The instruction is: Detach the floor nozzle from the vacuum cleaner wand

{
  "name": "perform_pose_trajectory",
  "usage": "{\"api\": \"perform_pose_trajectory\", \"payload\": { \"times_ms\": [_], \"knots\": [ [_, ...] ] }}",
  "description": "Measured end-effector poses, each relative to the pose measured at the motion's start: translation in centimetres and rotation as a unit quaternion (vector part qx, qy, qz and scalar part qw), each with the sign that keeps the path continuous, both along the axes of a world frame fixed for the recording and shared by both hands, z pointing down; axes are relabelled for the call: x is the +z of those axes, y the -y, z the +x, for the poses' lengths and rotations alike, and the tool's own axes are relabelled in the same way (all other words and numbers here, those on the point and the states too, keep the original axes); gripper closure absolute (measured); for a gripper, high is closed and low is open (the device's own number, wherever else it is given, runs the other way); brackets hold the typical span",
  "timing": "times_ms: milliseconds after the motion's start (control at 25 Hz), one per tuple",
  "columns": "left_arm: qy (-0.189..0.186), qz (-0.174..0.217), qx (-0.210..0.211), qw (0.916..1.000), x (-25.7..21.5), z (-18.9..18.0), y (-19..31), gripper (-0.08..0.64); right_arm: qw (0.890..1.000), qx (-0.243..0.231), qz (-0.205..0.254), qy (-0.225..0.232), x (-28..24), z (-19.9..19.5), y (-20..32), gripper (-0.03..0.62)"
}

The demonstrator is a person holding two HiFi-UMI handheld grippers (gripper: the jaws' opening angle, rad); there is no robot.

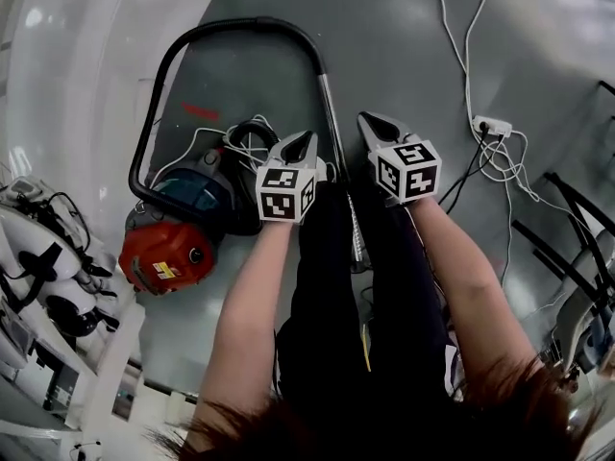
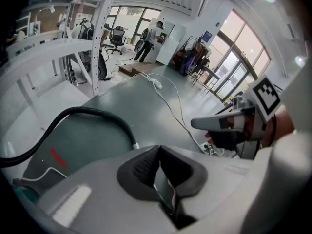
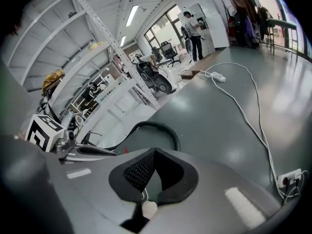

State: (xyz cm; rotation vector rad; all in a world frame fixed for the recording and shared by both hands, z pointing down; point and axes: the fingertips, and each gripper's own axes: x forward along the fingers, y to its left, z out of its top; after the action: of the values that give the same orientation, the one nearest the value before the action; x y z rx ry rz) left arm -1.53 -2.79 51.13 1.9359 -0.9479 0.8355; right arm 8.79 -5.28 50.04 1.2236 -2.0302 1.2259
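Your two forearms reach out over your dark trousers [image 1: 327, 315], each hand carrying one claw. Your left claw [image 1: 306, 138] is closed tight with nothing between its pads, and its own view shows only floor beyond the tips. Your right claw [image 1: 366, 119] is closed just the same, also empty. The two sit side by side, near each other but apart, both tilted down toward the floor.

Between them runs the one metal wand [image 1: 332, 113], touched by neither claw. Its lower end slips out of sight between your legs, so the floor nozzle cannot be made out there. At the wand's upper end, one black hose [image 1: 240, 25] arcs round to the left and down to the vacuum body [image 1: 168, 254], which is red and black and lies on the grey floor [image 1: 404, 36] left of your left arm, beside the white shelving [image 1: 38, 257].

To the right, one white power strip [image 1: 491, 125] lies on the floor, with two white cables [image 1: 468, 51] leading away from it. Far across the room, one person [image 2: 156, 31] stands by a white cabinet.
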Motion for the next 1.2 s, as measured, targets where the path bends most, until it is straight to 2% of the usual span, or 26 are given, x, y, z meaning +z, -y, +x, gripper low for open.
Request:
{"api": "perform_pose_trajectory", "payload": {
  "times_ms": [160,280,520,760,1040,1200],
  "knots": [
    [-0.023,-0.039,-0.023,0.9987,3.5,0.0,-0.6,0.548,1.000,-0.002,-0.009,-0.007,3.3,0.4,0.2,0.594],
    [-0.034,-0.042,-0.023,0.9983,5.8,0.4,-0.2,0.548,1.000,-0.007,-0.007,-0.007,5.4,0.3,1.2,0.594],
    [-0.030,0.002,-0.026,0.9992,10.6,0.8,3.7,0.548,0.999,-0.052,0.011,-0.002,10.1,0.0,4.8,0.594],
    [-0.018,0.022,-0.009,0.9996,15.7,0.6,7.1,0.548,0.995,-0.098,0.029,0.009,14.7,-0.4,8.0,0.594],
    [-0.033,0.054,0.006,0.9980,20.1,1.4,9.0,0.548,0.989,-0.130,0.059,0.026,20.5,-1.2,10.6,0.594],
    [-0.064,0.053,0.025,0.9963,21.5,2.1,10.4,0.548,0.983,-0.166,0.071,0.014,24.1,-1.7,12.3,0.594]
  ]
}}
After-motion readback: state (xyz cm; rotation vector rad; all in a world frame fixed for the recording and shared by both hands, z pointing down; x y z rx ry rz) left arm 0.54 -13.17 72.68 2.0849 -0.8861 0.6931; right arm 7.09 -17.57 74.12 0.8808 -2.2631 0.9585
